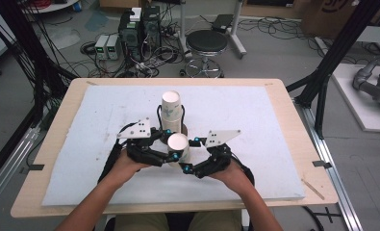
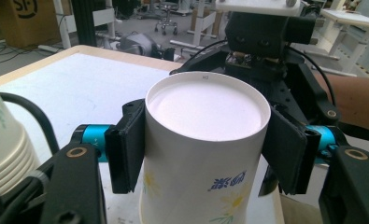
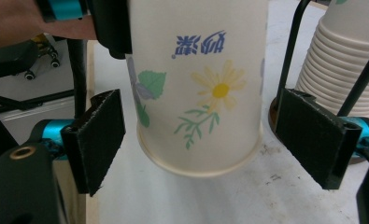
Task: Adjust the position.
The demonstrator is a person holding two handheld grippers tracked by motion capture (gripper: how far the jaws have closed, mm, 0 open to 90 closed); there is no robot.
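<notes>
An upside-down paper cup (image 1: 178,143) with a daisy print hangs near the middle of the white board (image 1: 255,125). My left gripper (image 1: 172,144) is shut on it. In the left gripper view both pads press the cup (image 2: 205,140) just below its closed base. My right gripper (image 1: 190,155) stands open; its two pads flank the cup's rim (image 3: 196,79) with a gap on each side. The rim sits close above the board. Just behind, a stack of matching cups (image 1: 171,108) stands upside down in a black wire holder.
The board lies on a wooden table (image 1: 62,120). The cup stack (image 3: 345,56) and its wire holder are close to my right gripper's right pad. On the floor beyond the table are a stool (image 1: 206,43), computer cases (image 1: 139,29) and cables. Black frame posts (image 1: 332,53) stand at the right.
</notes>
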